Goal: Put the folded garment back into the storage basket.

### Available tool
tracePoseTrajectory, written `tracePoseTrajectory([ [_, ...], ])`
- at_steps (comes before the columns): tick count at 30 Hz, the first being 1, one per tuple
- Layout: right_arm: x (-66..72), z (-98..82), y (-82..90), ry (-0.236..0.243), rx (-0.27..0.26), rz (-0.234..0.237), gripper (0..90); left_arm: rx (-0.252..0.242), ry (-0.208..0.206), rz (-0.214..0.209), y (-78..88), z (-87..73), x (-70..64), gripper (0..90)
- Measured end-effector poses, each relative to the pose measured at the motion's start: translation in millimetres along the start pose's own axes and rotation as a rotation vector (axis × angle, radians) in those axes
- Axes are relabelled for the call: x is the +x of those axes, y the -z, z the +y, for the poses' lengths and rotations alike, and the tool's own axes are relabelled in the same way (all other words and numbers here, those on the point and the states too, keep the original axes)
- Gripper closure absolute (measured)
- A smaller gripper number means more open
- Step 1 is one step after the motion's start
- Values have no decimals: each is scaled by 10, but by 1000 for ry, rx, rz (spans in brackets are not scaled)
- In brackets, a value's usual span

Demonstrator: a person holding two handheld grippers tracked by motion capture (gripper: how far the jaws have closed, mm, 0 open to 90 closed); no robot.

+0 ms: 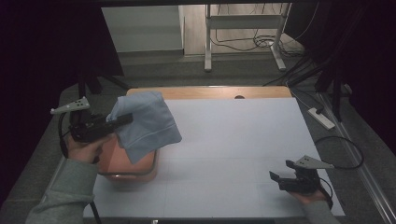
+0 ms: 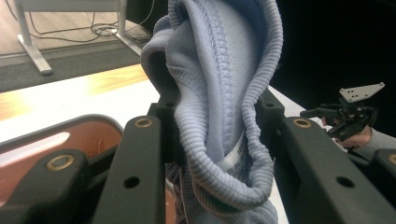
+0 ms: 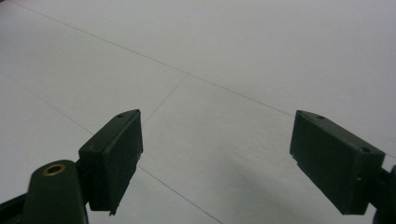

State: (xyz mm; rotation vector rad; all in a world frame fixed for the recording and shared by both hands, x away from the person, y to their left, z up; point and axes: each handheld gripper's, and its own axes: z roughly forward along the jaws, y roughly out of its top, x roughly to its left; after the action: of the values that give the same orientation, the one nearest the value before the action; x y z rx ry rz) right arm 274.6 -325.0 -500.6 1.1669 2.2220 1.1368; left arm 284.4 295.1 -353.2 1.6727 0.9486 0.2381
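Observation:
A light blue knitted garment [image 1: 144, 122] hangs bunched above an orange basin [image 1: 125, 164] at the table's left side. My left gripper [image 1: 122, 120] is shut on the garment, lifting it over the basin. In the left gripper view the ribbed blue fabric [image 2: 219, 102] is pinched between the two black jaws, with the basin's rim [image 2: 70, 122] below at the left. My right gripper [image 1: 281, 177] rests low near the table's front right, open, with nothing between its fingers [image 3: 114, 154]; under it lies the white table sheet [image 3: 219, 70].
A white sheet [image 1: 233, 149] covers the table, with a wooden strip [image 1: 210, 92] at its far edge. Beyond stand a metal stand's legs [image 1: 208, 56] and floor cables [image 1: 261, 42]. A power strip [image 1: 322, 117] lies right of the table.

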Motion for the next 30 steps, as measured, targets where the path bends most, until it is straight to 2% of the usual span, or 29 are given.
tracePoseTrajectory([
  [30, 4, -1, -6, 1, 4, -3, 179, 10, 24, 95, 439, -141, 197, 637],
])
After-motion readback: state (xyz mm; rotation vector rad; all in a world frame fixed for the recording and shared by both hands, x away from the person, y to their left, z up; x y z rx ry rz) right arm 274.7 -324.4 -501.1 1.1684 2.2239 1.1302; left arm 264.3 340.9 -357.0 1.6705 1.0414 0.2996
